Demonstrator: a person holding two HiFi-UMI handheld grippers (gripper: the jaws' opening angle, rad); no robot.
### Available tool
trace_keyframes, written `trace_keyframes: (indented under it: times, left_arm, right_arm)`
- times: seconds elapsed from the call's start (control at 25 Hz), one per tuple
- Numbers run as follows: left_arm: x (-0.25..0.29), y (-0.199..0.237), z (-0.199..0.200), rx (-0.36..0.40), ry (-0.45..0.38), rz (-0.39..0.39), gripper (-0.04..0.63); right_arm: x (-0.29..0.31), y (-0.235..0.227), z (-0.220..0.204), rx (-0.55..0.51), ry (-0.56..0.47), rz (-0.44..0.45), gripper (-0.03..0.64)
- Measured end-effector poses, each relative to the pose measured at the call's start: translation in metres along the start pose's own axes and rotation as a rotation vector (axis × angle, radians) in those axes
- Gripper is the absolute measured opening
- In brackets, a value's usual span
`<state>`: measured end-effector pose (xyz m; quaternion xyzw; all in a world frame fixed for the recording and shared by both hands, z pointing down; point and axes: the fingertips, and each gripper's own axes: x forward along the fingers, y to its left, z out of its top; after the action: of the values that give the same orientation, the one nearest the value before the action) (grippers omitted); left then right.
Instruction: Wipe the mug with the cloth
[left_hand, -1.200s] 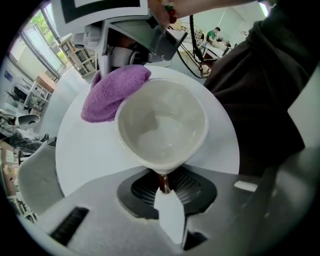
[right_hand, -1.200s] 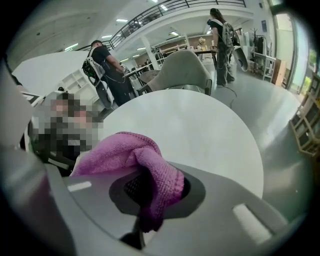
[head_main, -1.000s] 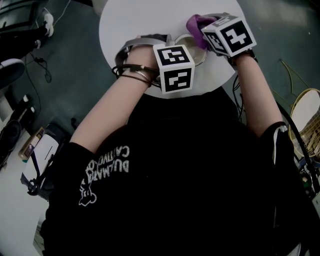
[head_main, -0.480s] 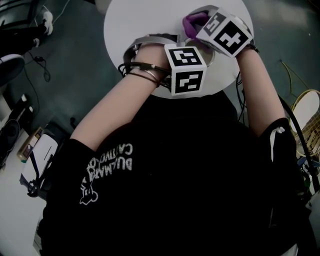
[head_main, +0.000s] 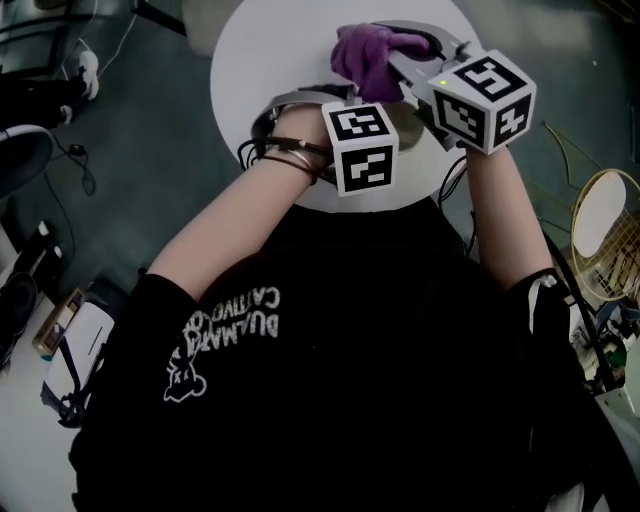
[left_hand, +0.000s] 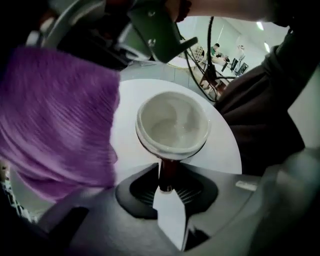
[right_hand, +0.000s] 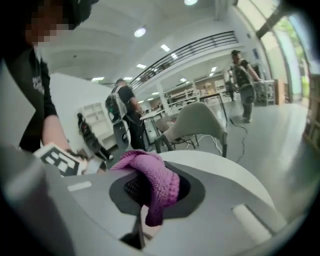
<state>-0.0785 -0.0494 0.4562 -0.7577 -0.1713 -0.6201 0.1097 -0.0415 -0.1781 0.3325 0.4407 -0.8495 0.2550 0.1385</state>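
Seen from the left gripper view, a mug with a white inside stands upright on the round white table. Its dark red handle sits pinched between the jaws of my left gripper, which points steeply down; these jaws have just been opening a little. In the head view the marker cube hides the mug. My right gripper is shut on a purple knitted cloth, raised above the table beyond the mug. The cloth hangs bunched and also fills the left of the left gripper view.
On the floor to the right stands a wire basket. Cables lie on the floor to the left. A grey chair and walking people are beyond the table.
My right gripper has risen with the cloth and tipped up, so more of the cloth shows over the table's far side. The left gripper has stayed over the mug.
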Motion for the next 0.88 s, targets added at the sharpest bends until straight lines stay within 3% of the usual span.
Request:
trace_keyframes:
  times: [0.12,0.2,0.32,0.48,0.6,0.76,0.88]
  left_arm:
    - [-0.005,0.0,0.002,-0.077,-0.117,0.019,0.084]
    - [-0.011,0.004,0.001,-0.152,-0.205,0.032,0.091]
    - [-0.021,0.002,-0.007,-0.249,-0.32,0.035,0.1]
    - [-0.036,-0.008,-0.025,-0.314,-0.42,0.056,0.094]
    - [-0.052,-0.005,-0.036,-0.42,-0.489,0.095,0.089]
    - [-0.072,-0.015,-0.059,-0.611,-0.503,0.159,0.071]
    - [-0.097,-0.029,-0.062,-0.712,-0.536,0.23,0.059]
  right_arm:
    - [-0.04,-0.006,0.032,0.189,-0.186,-0.065,0.037]
    - [-0.067,-0.004,0.049,0.226,-0.265,-0.107,0.037]
    - [-0.1,0.004,0.058,0.2,-0.287,-0.201,0.037]
    - [-0.144,0.019,0.051,0.158,-0.256,-0.333,0.038]
    - [-0.184,0.032,0.052,0.144,-0.277,-0.396,0.038]
    - [-0.232,0.048,0.046,0.179,-0.332,-0.441,0.038]
    - [-0.269,0.063,0.047,0.203,-0.401,-0.415,0.038]
